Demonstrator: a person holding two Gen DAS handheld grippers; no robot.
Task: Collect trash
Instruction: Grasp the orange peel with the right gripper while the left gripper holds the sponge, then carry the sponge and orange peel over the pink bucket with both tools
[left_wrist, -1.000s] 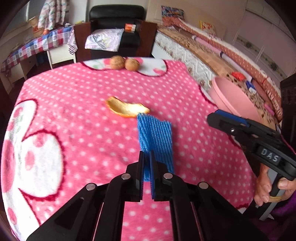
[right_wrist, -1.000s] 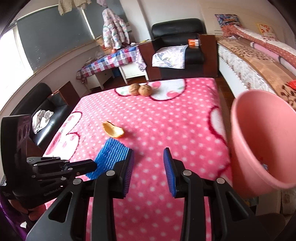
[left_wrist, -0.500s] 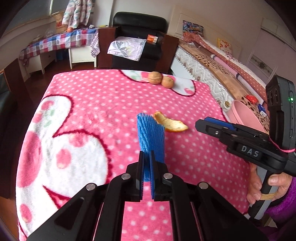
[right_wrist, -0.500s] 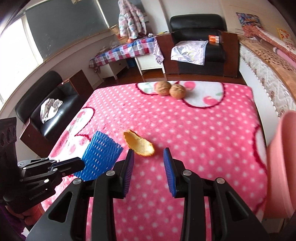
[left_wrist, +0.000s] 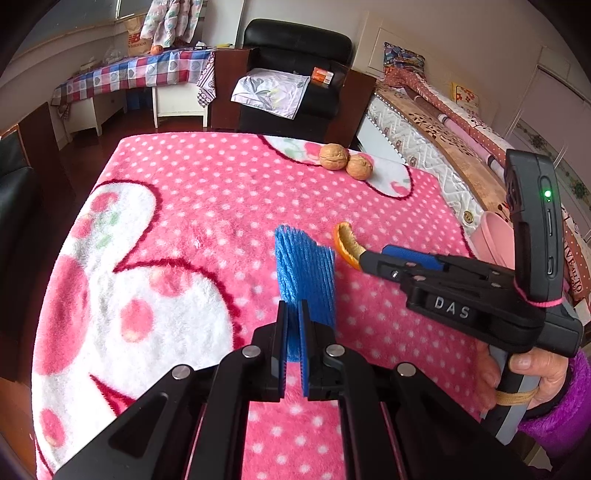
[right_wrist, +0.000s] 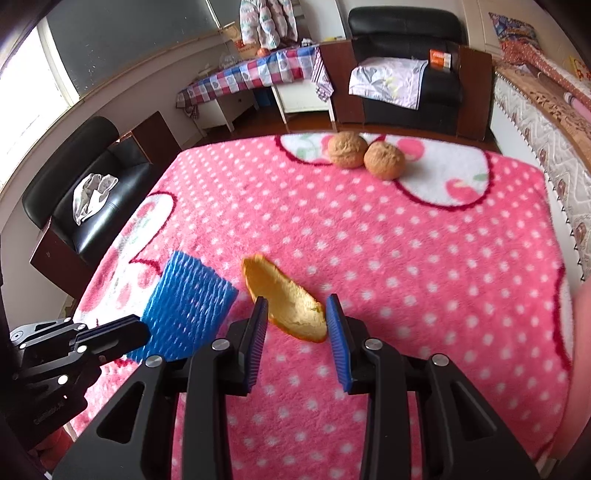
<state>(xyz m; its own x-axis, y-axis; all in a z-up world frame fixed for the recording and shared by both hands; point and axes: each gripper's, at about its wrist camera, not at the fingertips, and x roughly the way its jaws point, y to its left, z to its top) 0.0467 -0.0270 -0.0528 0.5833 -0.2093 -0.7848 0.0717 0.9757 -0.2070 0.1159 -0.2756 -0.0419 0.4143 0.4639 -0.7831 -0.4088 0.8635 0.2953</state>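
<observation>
Two tongs: left tongs (left_wrist: 292, 317) clamp blue foam net (left_wrist: 304, 267); right tongs (right_wrist: 297, 314) apart, straddling orange peel (right_wrist: 284, 295).

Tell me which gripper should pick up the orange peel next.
Right. The right gripper is open with the orange peel between its fingers; the left gripper is already shut on the blue foam net.

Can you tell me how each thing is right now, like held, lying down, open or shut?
left gripper: shut on the blue foam net.
blue foam net: held up at one end.
right gripper: open, the near end of the peel between its fingers.
orange peel: lying on the blanket, inside up.
two walnuts: whole, side by side.
pink bin: open-topped, beside the table.
</observation>
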